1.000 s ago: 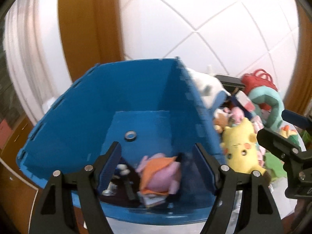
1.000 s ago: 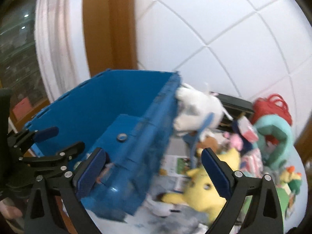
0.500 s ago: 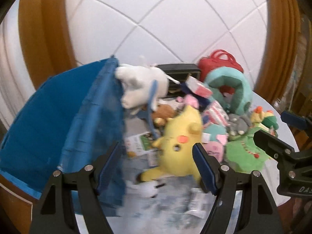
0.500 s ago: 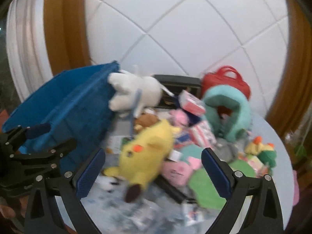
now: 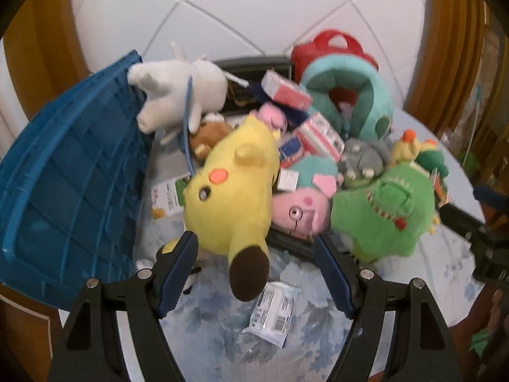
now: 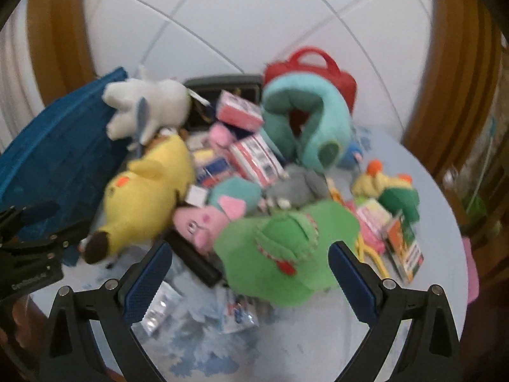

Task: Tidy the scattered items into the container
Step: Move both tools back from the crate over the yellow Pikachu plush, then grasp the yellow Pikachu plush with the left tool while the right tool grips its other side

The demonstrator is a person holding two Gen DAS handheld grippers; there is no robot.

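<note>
**Helper:** Where are your hands right now?

**Me:** Both are over the heap of toys. My left gripper (image 5: 256, 265) has its jaws spread apart with nothing clamped; the yellow plush (image 5: 233, 187) lies just beyond them, its brown-tipped tail reaching toward the gap. My right gripper (image 6: 249, 275) is also spread wide and empty, with the green plush (image 6: 286, 251) lying just past its tips.

**Helper:** How would you take the yellow one well?

**Me:** I judge the body is the best place, not the tail; soft stuffing should squash, so I would straddle the thick middle and close firmly. The pink plush (image 5: 300, 211) presses against its right side, so I would come in from the near left to avoid pinching both. A small white packet (image 5: 273, 313) lies on the tablecloth (image 5: 222, 334) near my fingers and should stay clear of the pads.

**Helper:** And the container?

**Me:** The blue crate (image 5: 70, 184) stands at the left, just beside the yellow plush. From here I see only its ribbed outer wall, so I cannot tell what is inside. A white plush (image 5: 178, 94) leans against its far corner. A red bag (image 5: 334, 47) sits at the far side behind a teal neck pillow (image 5: 359, 95); whether anything is in the bag is hidden.
</note>
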